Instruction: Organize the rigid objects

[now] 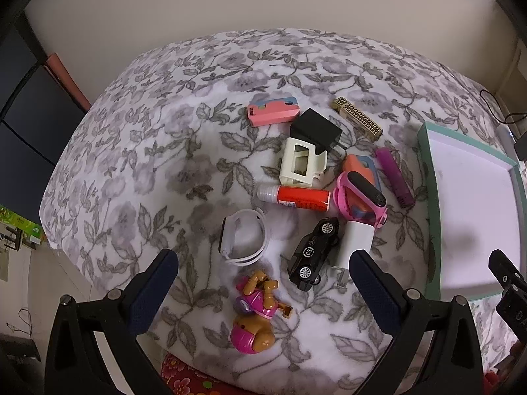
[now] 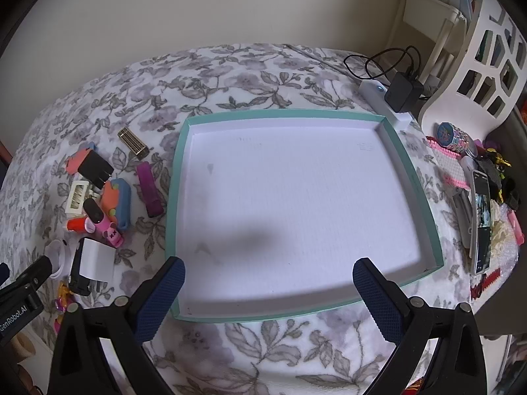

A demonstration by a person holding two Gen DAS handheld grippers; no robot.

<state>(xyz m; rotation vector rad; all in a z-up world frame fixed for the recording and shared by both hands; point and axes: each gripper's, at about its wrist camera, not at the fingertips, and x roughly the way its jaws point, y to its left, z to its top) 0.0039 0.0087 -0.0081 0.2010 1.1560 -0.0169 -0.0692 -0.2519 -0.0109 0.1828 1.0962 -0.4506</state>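
**On a flowered blanket, two open grippers wait above a toy pile and a bare tray**

Directly below the left gripper point(image 1: 263, 276), its fingers spread wide and holding nothing, lies a pink toy pup point(image 1: 255, 321). Just beyond it sit a white wristband point(image 1: 243, 237) and a black toy car point(image 1: 314, 253); farther ahead, a red glue stick point(image 1: 294, 199), a cream clip point(image 1: 301, 163) and a black charger point(image 1: 316, 128) crowd together. The right gripper point(image 2: 268, 279), likewise spread and holding nothing, hovers over the near rim of the teal-edged tray point(image 2: 171, 197), which holds no objects. The risk: touching, overlapping pieces could snag or drag neighbours during a pick, and the soft blanket may let a rounded toy roll from the pads.
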